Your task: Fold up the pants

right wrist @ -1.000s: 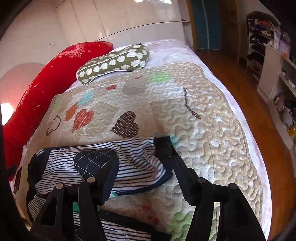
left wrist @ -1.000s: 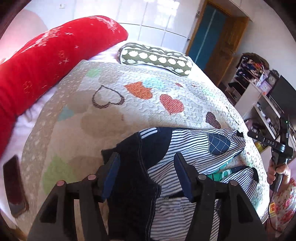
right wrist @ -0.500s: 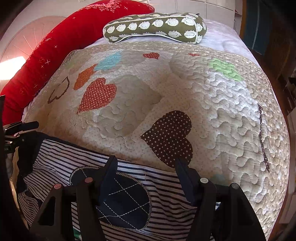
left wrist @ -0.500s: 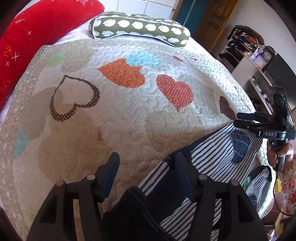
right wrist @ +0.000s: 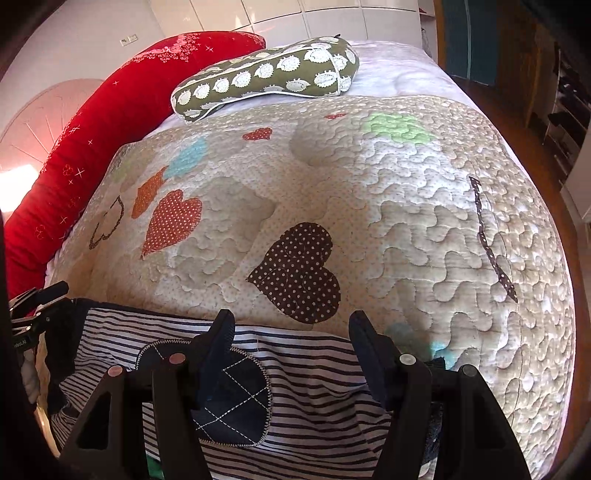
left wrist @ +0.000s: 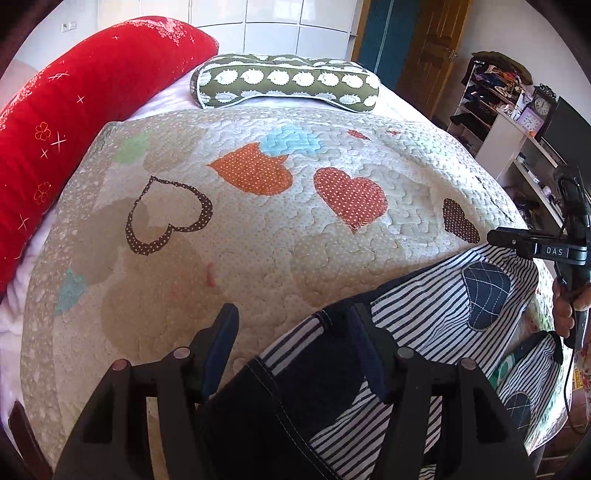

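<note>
Pants (left wrist: 424,332), striped navy and white with dark waistband and quilted navy heart patches; spread across near edge of quilt (left wrist: 258,258), at foot of bed, one part hanging over the side; same pants seen from right wrist (right wrist: 314,406), stripes running crosswise, heart patch (right wrist: 229,391) just beside the left-hand finger. Left gripper (left wrist: 295,350): fingers spread wide, open; dark waistband lying between them and against the right-hand finger (left wrist: 369,354); nothing pinched. Right gripper (right wrist: 291,350): fingers likewise apart, open, hovering over striped cloth, top edge of pants crossing between the tips; whether pads touch fabric, cannot tell. Right gripper also visible from left wrist (left wrist: 509,240), at far right, black, marked "DAS", tips at the upper corner of the pants; hand (left wrist: 569,306) wrapped round its handle. Quilt: beige, wavy stitching, heart patches in orange, red, brown, blue, green; brown dotted heart (right wrist: 295,273) directly ahead of right gripper. Long red bolster (left wrist: 74,110) along left side of bed; green pillow with white pattern (left wrist: 284,81) at head, beyond quilt. Shelves with clutter and clock (left wrist: 546,107) at right; wooden door (left wrist: 424,51) behind; white cupboard fronts (right wrist: 295,14) at back.
</note>
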Motion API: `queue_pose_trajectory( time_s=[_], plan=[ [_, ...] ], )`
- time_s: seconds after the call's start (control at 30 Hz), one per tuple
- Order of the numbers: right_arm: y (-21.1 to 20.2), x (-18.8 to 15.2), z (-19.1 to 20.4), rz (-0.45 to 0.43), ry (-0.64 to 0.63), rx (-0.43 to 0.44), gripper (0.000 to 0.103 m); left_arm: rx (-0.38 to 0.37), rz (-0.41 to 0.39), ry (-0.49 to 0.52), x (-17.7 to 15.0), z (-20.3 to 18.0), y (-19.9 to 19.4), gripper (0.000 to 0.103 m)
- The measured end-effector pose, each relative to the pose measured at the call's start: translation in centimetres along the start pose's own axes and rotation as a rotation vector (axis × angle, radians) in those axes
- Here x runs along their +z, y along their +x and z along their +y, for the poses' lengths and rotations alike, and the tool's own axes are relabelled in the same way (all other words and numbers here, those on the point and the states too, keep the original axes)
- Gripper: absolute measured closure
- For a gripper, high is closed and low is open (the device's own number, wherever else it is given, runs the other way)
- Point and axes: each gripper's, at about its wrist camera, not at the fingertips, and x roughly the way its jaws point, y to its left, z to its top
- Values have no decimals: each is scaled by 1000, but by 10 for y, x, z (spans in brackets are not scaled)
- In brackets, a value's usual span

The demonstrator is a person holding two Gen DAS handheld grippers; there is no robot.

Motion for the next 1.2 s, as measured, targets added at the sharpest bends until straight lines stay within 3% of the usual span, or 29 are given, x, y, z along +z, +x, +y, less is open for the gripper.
queue_pose_trajectory(
  time_s=[0.4,0.53,0.77,0.87,0.9,0.93,0.97,1.0,1.03,1.07,1.1,1.2],
  plan=[
    [2,-2,17,15,-47,14,34,72,-23,54,-2,-12,-5,42],
    [8,3,16,44,-77,37,34,8,29,49,0,-9,4,36],
    [33,10,30,126,-172,115,34,-113,141,18,4,2,45,35],
    [45,6,43,171,-230,140,27,-132,163,69,0,-8,51,36],
    [45,4,49,166,-258,135,26,-130,171,96,-3,-14,50,39],
    [46,1,54,162,-288,120,26,-120,180,121,-5,-20,50,60],
    [46,-3,59,158,-319,89,33,-126,188,144,-7,-26,48,74],
    [47,-5,63,150,-346,45,59,-144,191,160,-9,-32,45,99],
    [46,-6,65,145,-353,23,71,-130,184,175,-9,-37,41,99],
    [43,-5,64,142,-334,28,94,-96,166,204,-10,-44,36,99],
    [39,-4,63,137,-313,35,99,-80,150,221,-11,-50,29,99],
    [13,-5,61,74,-291,15,100,-68,90,222,-11,-57,-2,99]
  ],
)
